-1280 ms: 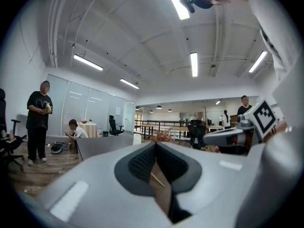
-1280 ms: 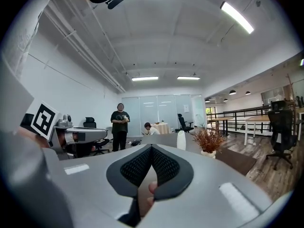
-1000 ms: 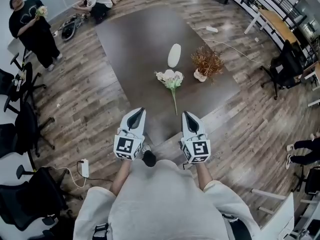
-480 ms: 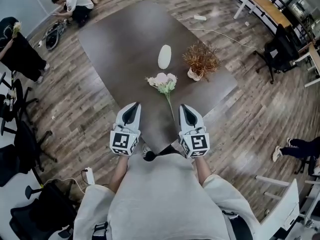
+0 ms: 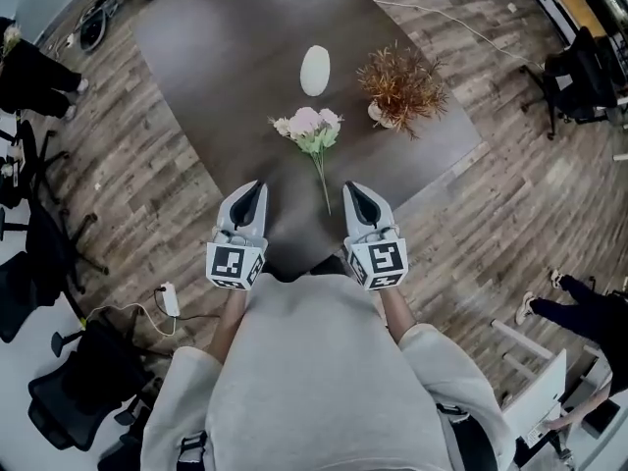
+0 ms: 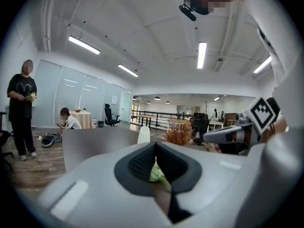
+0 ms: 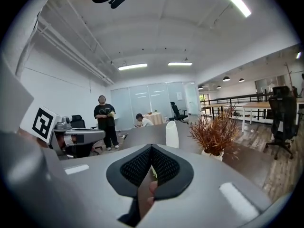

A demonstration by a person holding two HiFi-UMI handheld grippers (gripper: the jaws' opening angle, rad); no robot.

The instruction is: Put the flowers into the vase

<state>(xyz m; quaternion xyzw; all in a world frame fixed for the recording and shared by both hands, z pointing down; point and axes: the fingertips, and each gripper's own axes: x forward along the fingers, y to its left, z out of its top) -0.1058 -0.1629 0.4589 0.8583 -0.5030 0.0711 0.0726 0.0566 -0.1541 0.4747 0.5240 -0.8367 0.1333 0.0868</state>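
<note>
Fingers of the left gripper (image 5: 255, 190) and right gripper (image 5: 352, 190) are closed together on nothing, flanking the stem of the pale pink-and-white flower bunch (image 5: 310, 129), which lies on the dark brown table (image 5: 221, 52) near the upright white oval vase (image 5: 315, 70), judged ready for pickup.

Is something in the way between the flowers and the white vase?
No, nothing that shows. The flowers lie on the table, with only bare tabletop between them and the white vase. The dried plant stands off to the right of that path.
</note>
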